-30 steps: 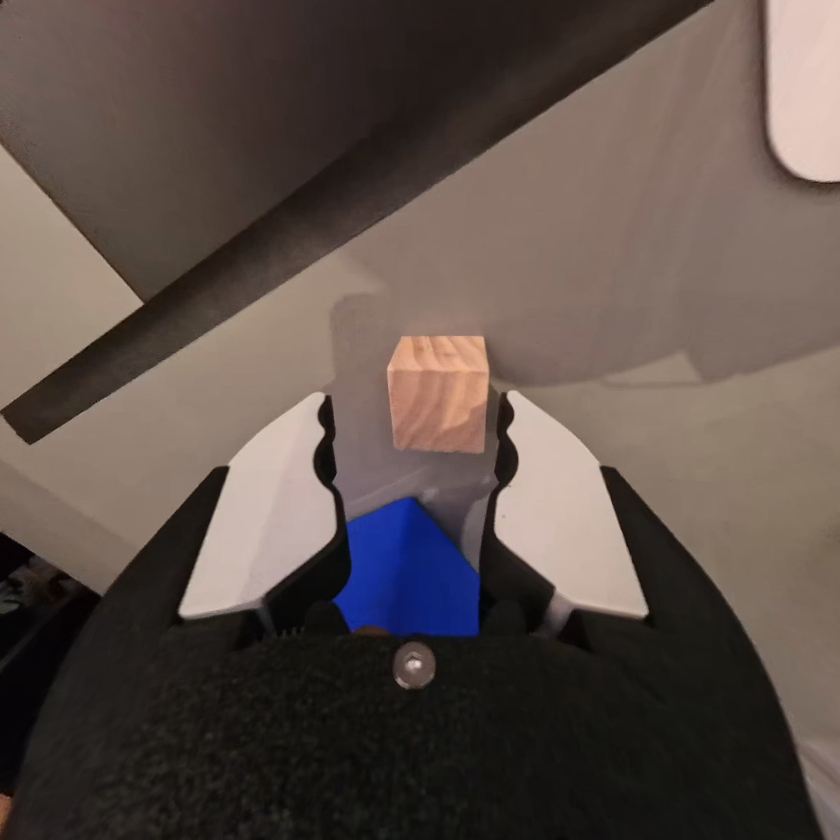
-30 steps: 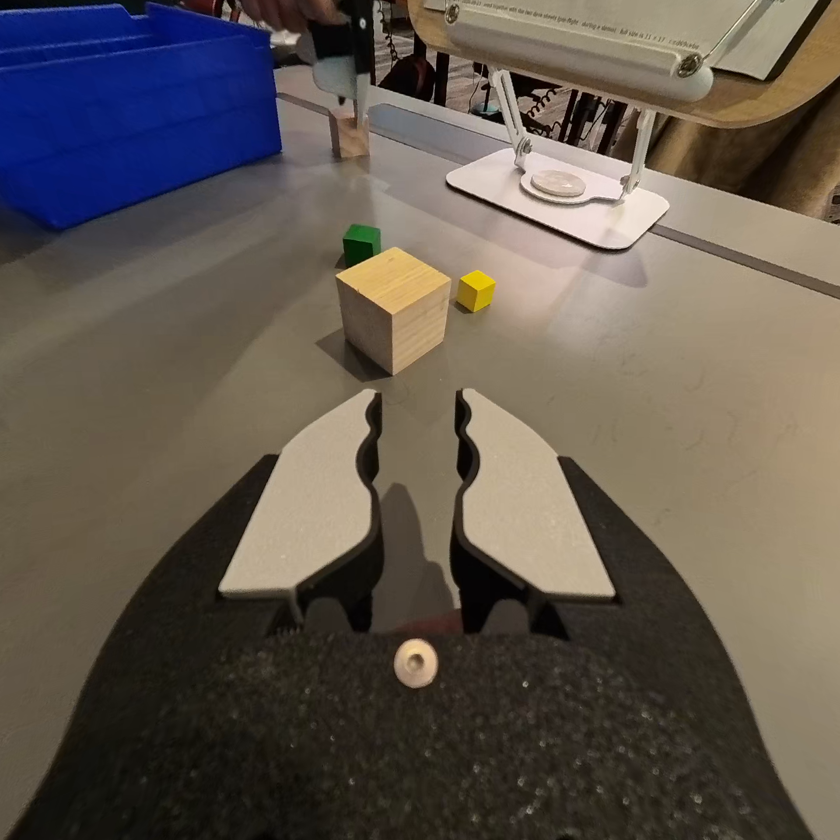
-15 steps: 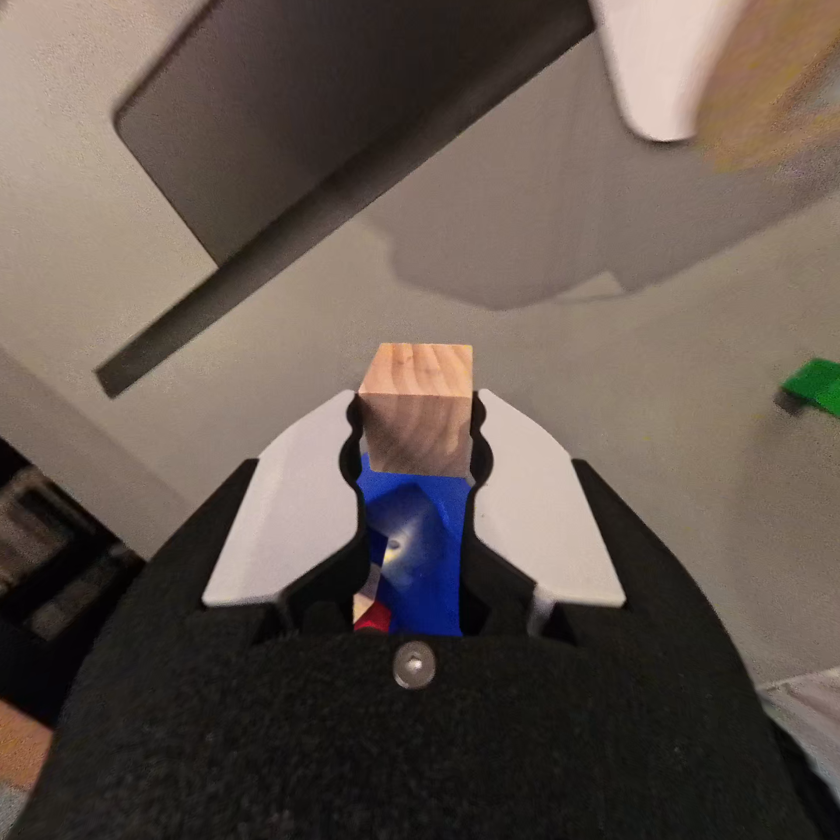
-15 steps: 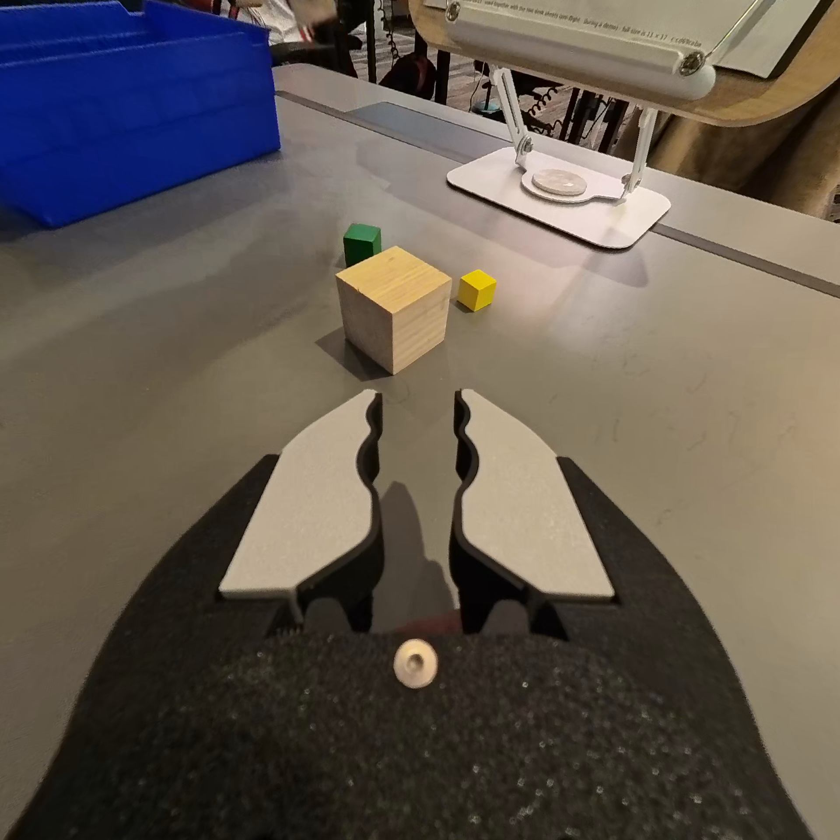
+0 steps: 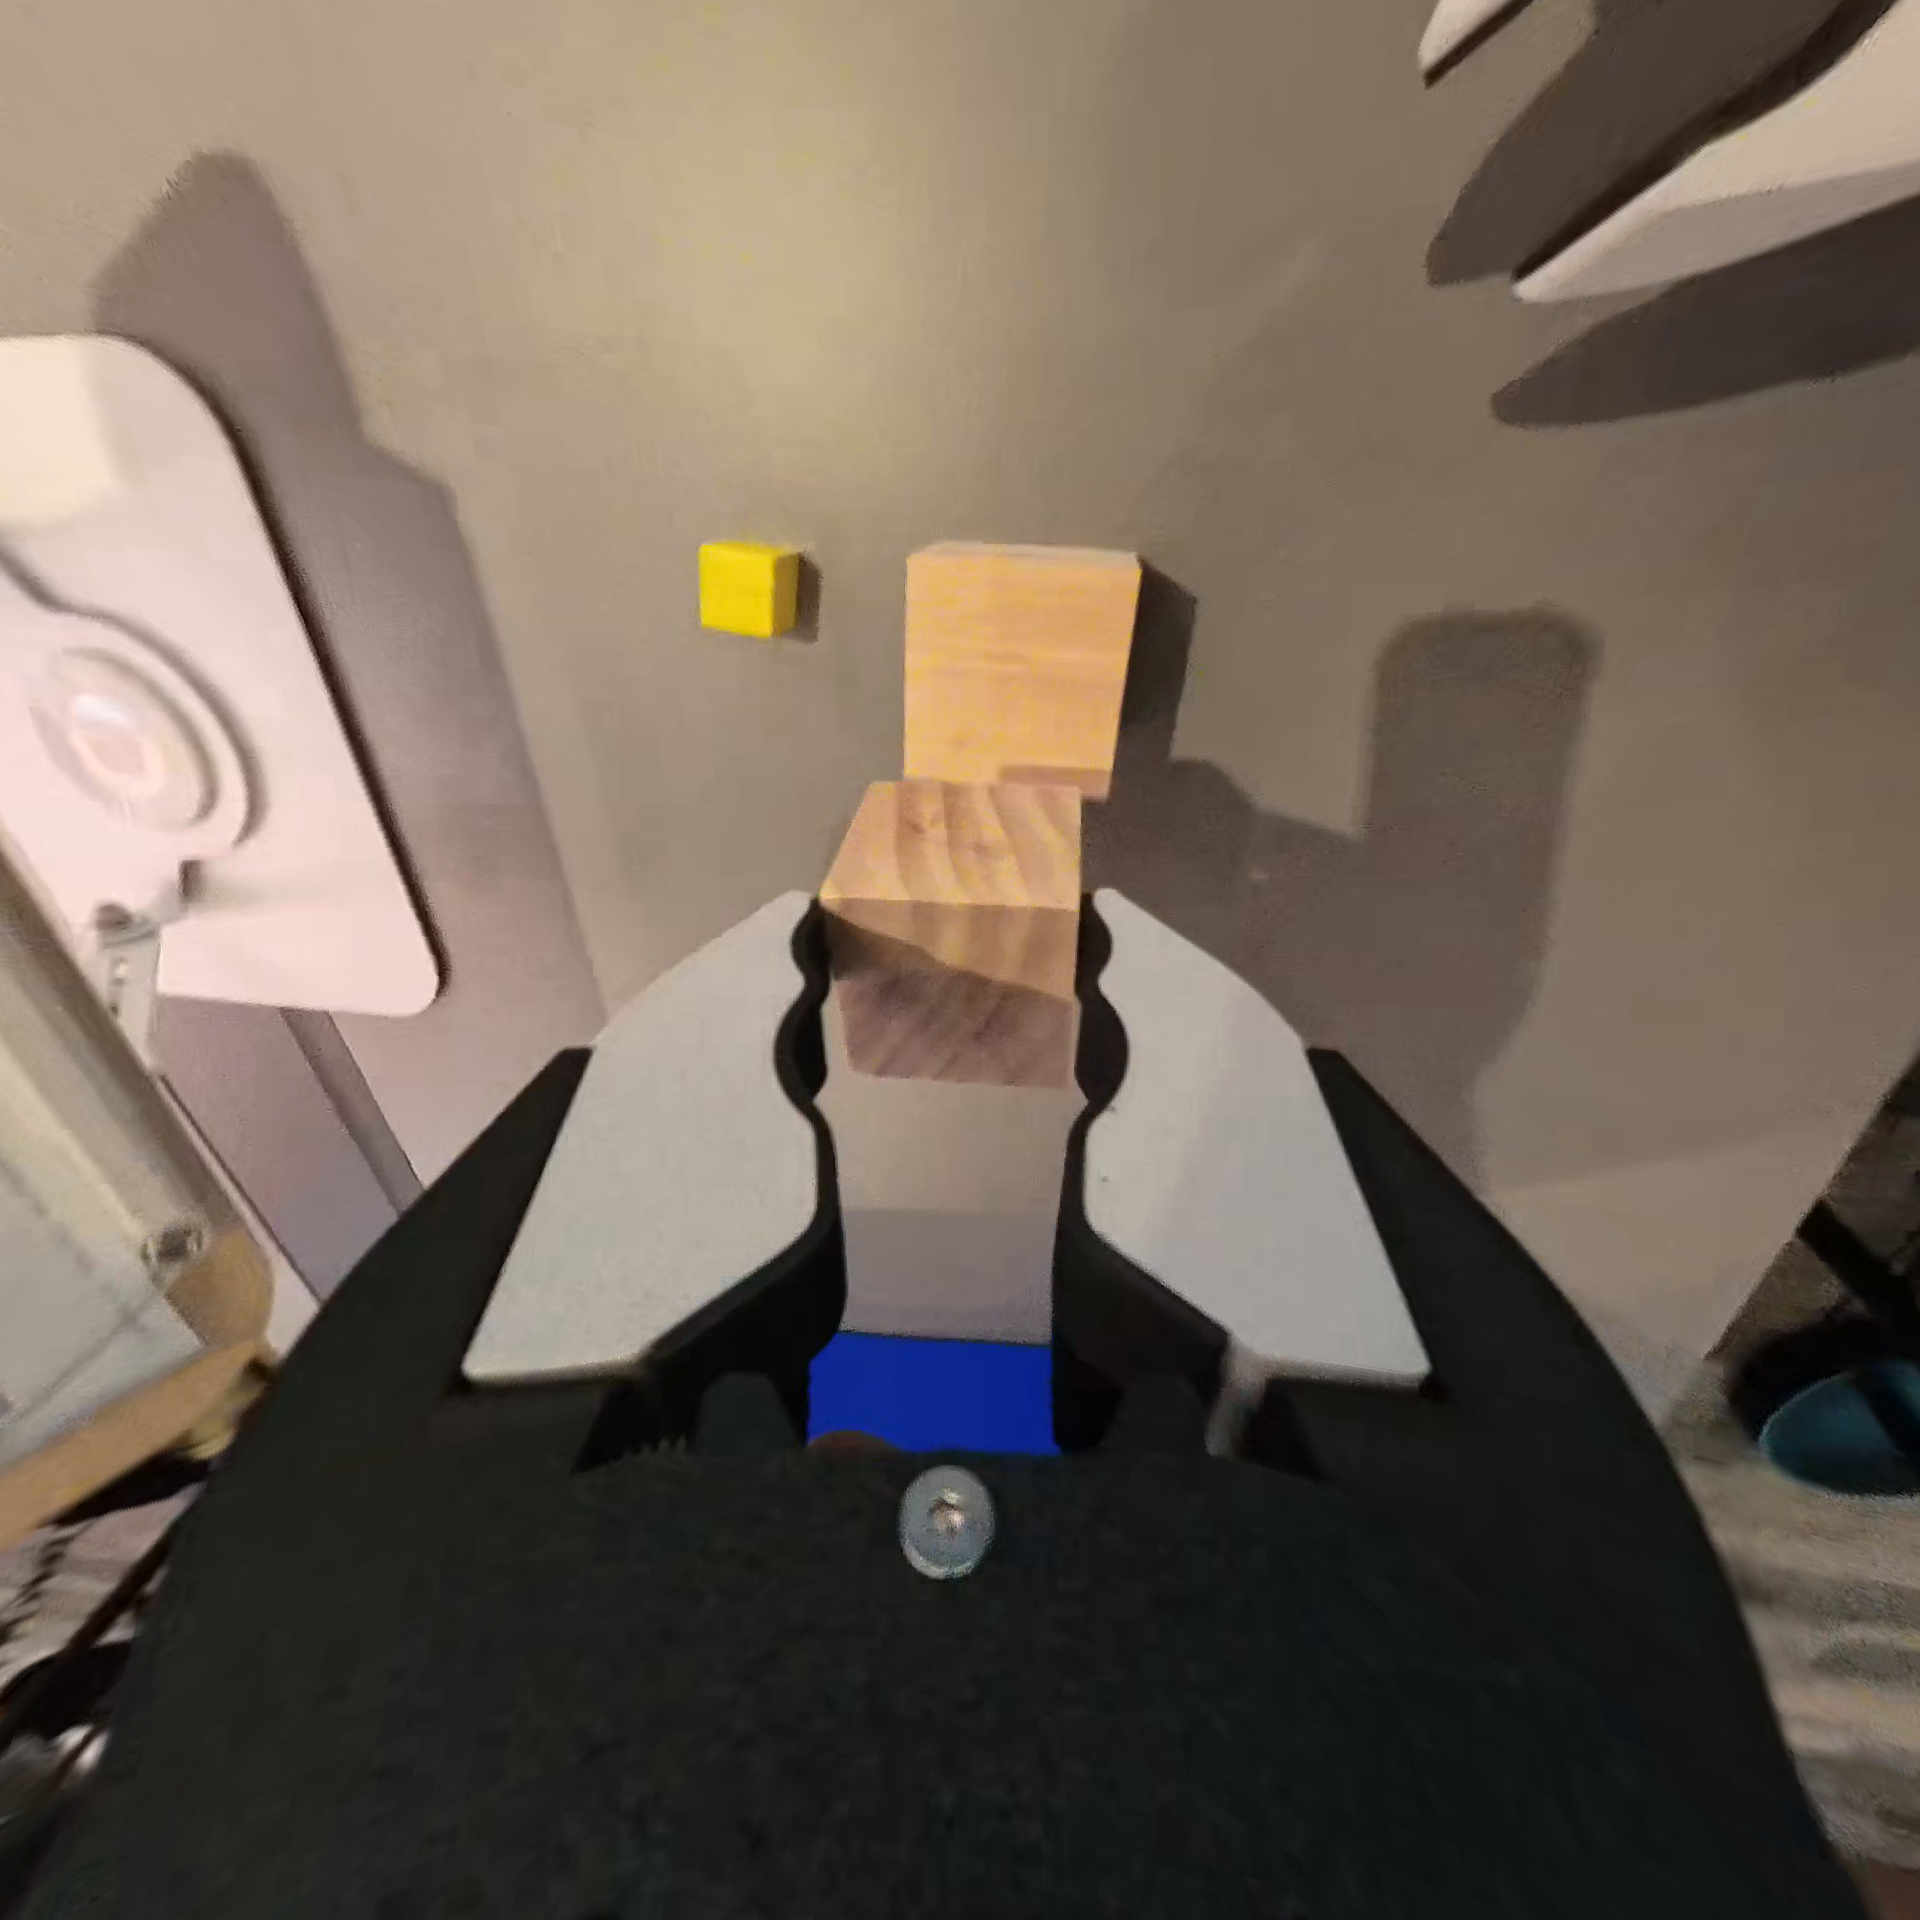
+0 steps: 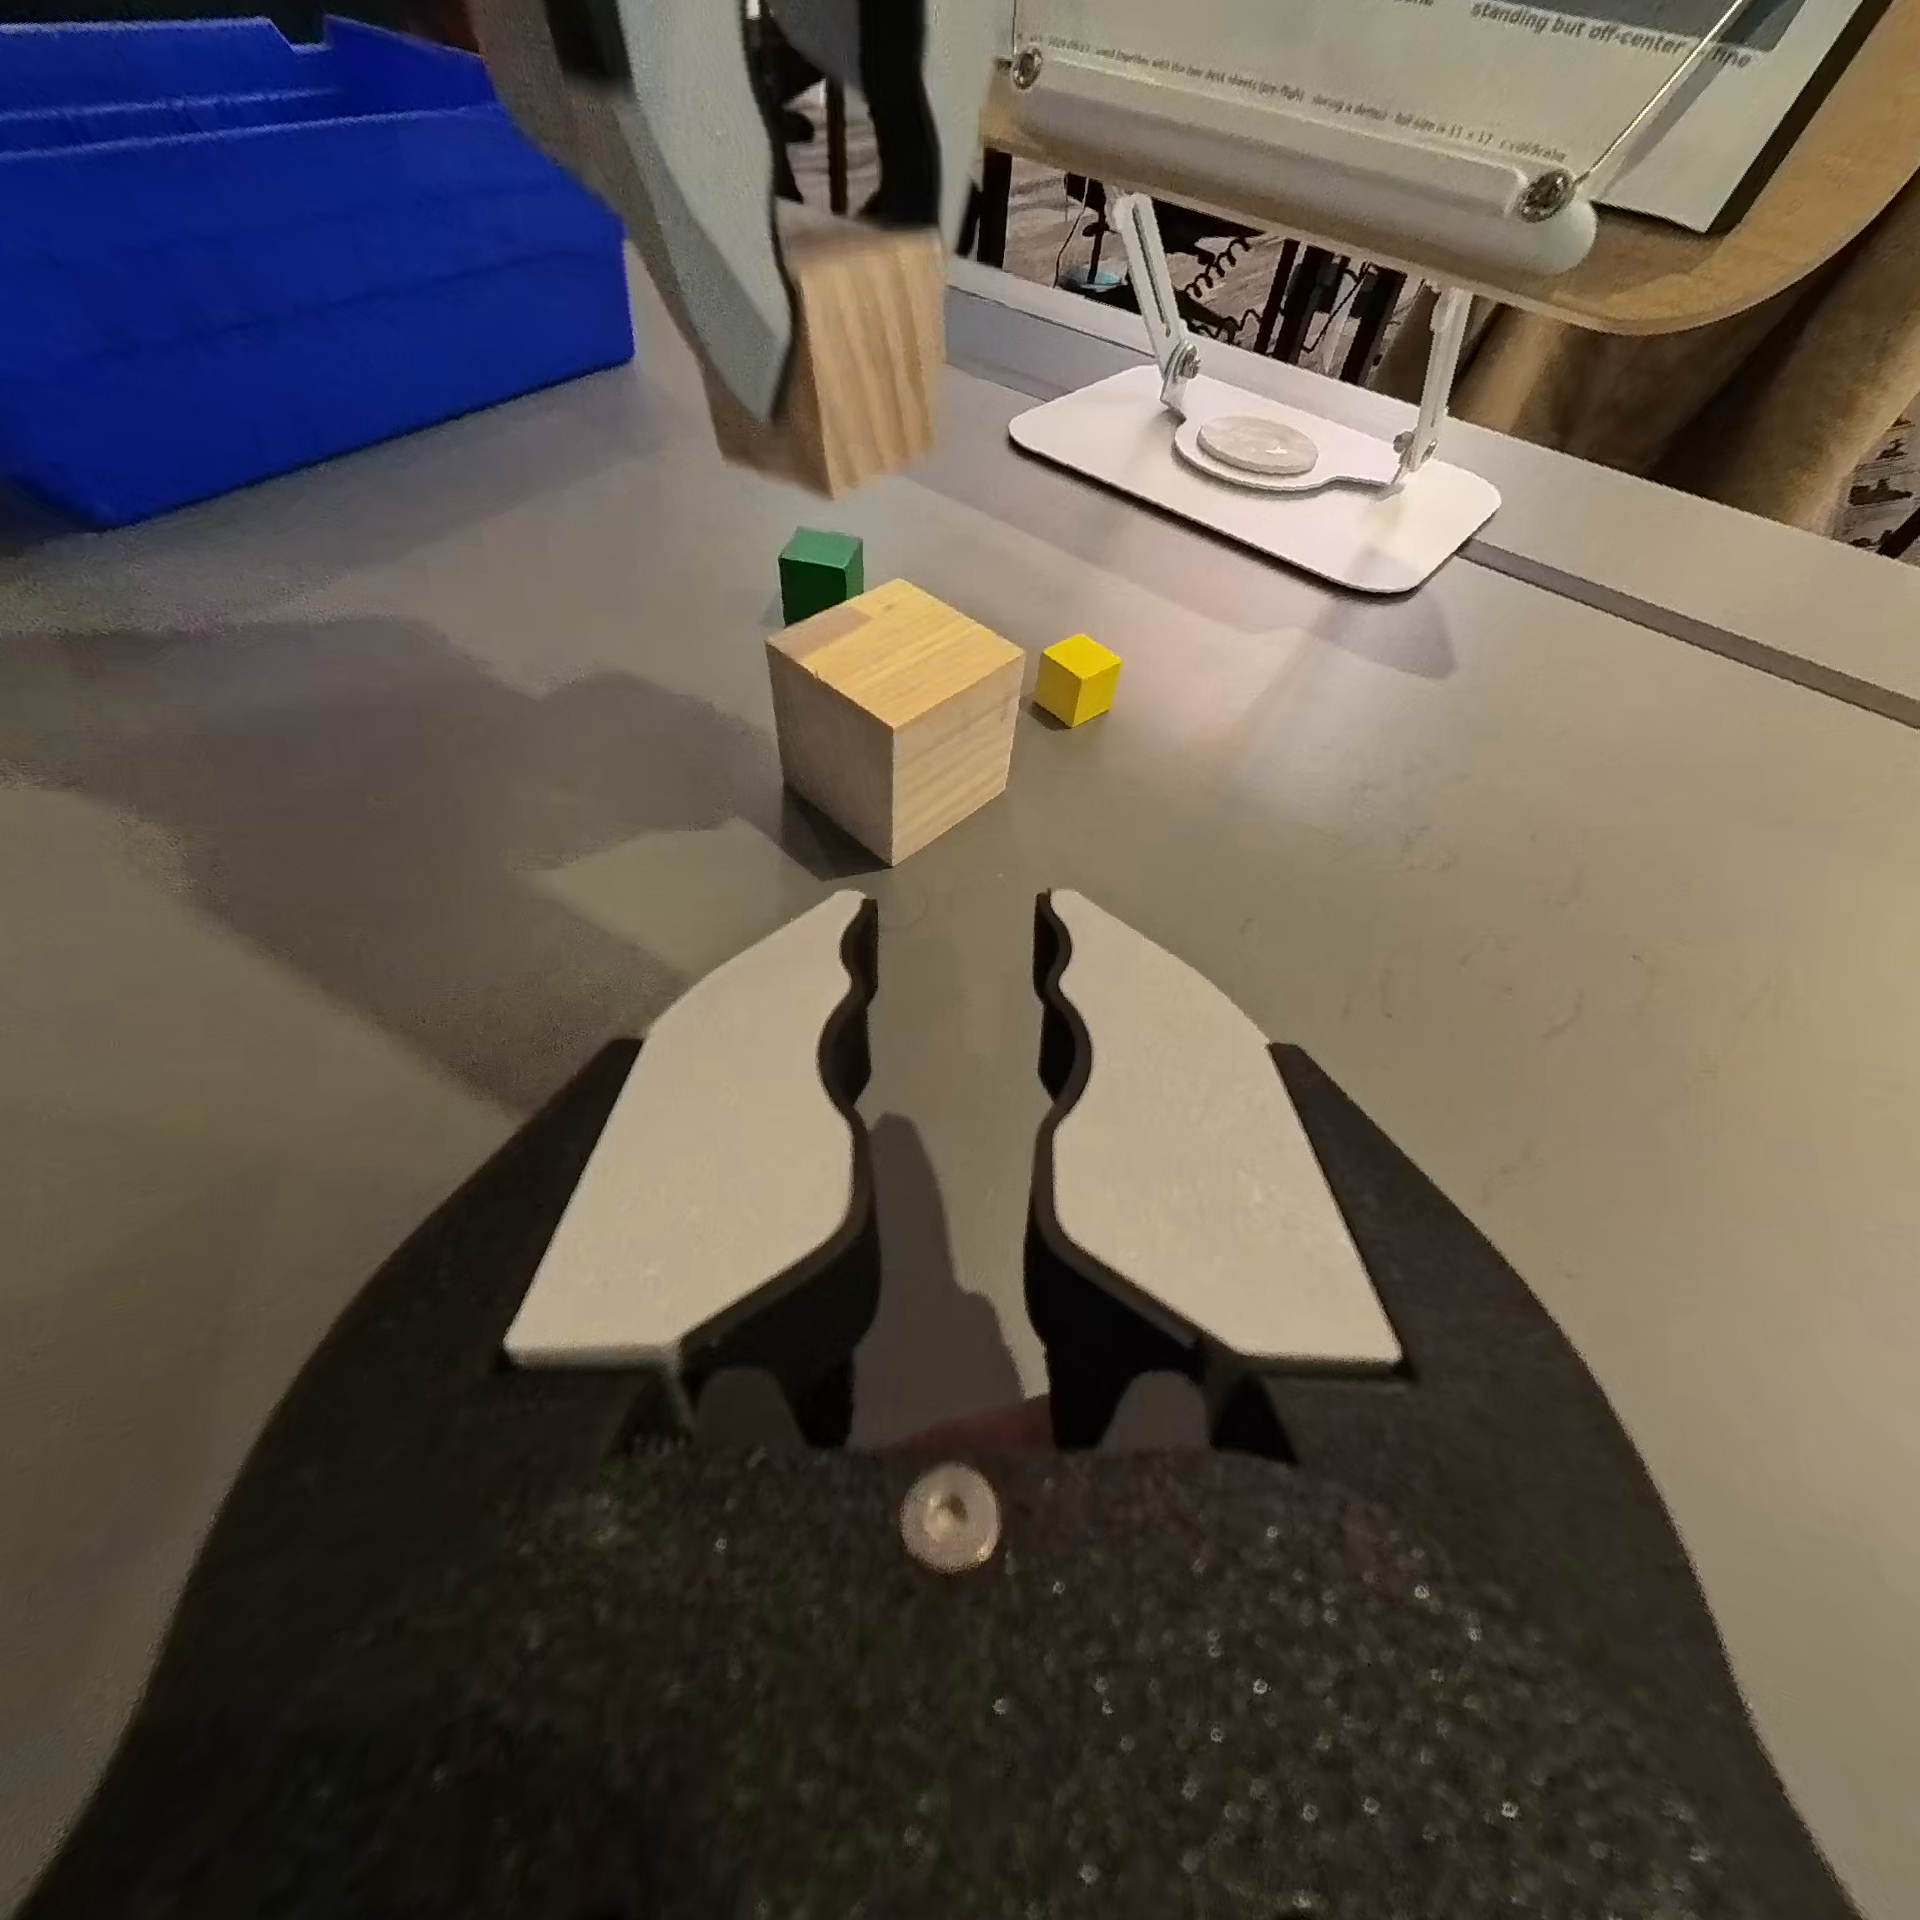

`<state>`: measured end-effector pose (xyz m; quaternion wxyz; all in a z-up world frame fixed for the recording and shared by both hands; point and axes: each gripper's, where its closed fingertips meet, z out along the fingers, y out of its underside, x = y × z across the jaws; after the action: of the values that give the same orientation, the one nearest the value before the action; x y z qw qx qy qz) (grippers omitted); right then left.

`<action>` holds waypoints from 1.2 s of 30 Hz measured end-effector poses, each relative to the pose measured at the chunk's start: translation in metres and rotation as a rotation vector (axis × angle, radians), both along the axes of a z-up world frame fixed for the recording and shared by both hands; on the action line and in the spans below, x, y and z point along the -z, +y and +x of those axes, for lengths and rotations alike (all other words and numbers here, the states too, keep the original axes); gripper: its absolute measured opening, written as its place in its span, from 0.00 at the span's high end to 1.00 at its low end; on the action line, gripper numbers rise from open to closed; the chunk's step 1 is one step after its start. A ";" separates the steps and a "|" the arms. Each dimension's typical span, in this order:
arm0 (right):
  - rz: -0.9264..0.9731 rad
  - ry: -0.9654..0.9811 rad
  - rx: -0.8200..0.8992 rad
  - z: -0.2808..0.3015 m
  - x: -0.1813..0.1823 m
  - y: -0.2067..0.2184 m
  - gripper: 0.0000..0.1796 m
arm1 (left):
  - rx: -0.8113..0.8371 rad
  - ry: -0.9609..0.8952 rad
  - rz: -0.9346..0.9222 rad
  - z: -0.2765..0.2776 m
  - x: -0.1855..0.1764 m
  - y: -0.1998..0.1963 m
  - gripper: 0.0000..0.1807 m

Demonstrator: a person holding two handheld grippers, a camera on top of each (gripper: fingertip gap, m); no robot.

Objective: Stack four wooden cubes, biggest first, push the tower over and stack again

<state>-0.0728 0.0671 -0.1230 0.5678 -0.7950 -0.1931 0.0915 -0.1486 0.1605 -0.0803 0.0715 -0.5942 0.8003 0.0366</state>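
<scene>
With mid cube (image 5: 951,925) clamped in left tool (image 5: 951,971) above big cube (image 6: 894,717) on counter (image 6: 1455,935): second step of stacking. Next: centre, lower flat, release. Right tool (image 6: 956,935) low, narrowly parted, empty. Green cube (image 6: 819,571), yellow cube (image 6: 1081,677) waiting beside.

grey table (image 6: 1455,935) | on it: big wooden cube (image 6: 896,717), green cube (image 6: 819,571), yellow cube (image 6: 1081,677), blue bin (image 6: 260,260), white stand base (image 6: 1257,488)

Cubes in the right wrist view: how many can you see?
4. Medium wooden cube held aloft in the left tool; big wooden cube on the table; green cube behind it; yellow cube to its right.
</scene>
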 end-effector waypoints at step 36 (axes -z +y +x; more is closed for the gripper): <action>-0.032 -0.032 -0.024 -0.005 0.006 0.000 0.85 | -0.411 -0.171 0.059 -0.056 0.056 0.072 0.62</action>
<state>-0.0776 0.0673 -0.1288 0.5507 -0.8030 -0.2099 0.0887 -0.2049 0.2321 -0.1364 0.1474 -0.7434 0.6520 0.0235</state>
